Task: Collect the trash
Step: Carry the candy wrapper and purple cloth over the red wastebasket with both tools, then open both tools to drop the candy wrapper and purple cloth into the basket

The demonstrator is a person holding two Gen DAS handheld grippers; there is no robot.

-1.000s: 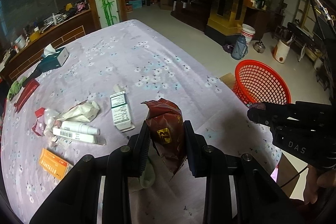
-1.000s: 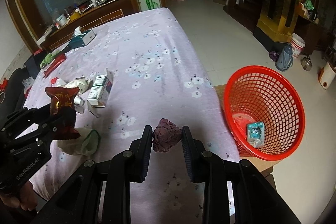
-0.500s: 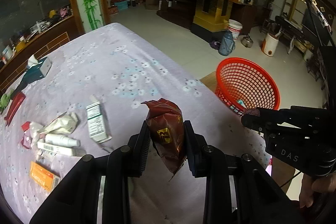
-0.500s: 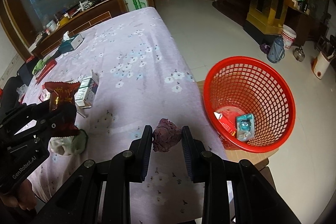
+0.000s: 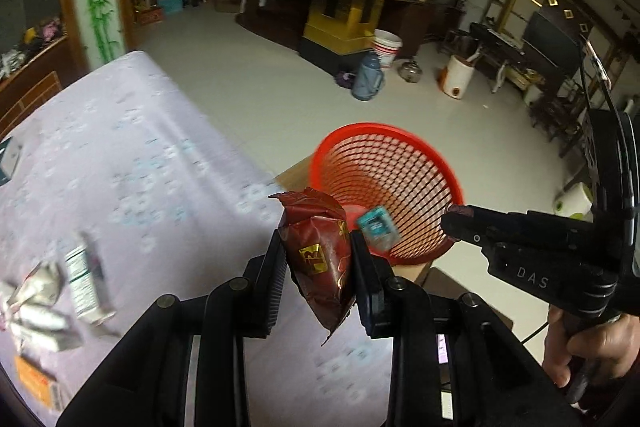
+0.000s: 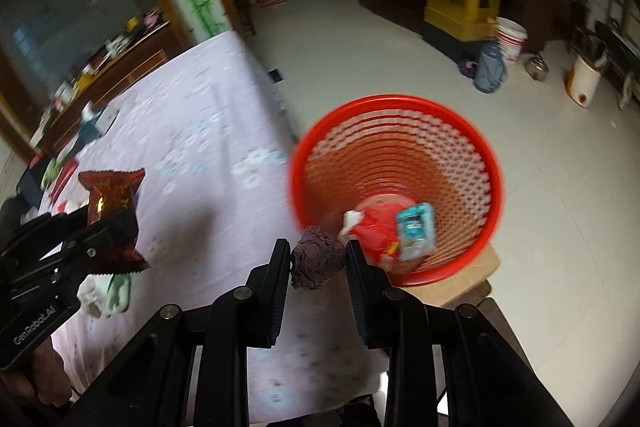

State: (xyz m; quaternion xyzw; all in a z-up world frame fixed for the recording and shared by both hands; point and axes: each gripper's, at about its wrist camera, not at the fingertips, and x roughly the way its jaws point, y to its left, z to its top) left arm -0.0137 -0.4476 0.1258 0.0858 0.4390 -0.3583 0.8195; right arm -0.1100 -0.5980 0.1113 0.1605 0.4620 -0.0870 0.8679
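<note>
1. While both grippers carry loads, I record the left gripper [image 5: 318,261] clamped on a dark red snack wrapper [image 5: 318,247] and the right gripper [image 6: 318,259] clamped on a crumpled purple wad [image 6: 316,259].
2. Destination: the red mesh basket [image 6: 472,131] sits on the floor off the edge of the flowered cloth [image 6: 200,131], at about two o'clock from the right gripper's tips. It already holds a red packet [image 6: 374,227] and a teal packet [image 6: 416,231].
3. Remaining litter: boxes and tubes [image 5: 84,275] lie at nine o'clock in the left wrist view, uncollected.
4. Risk: I judge neither load is over the basket mouth yet; an early release would drop it on the cloth or floor. The wrapper is light and could drift past the rim.
5. Risk: the two grippers converge on one opening and could knock each other.
6. Change: against the view a second ago, the basket is closer and more central in both views, and the litter has slid toward the left edge.
</note>
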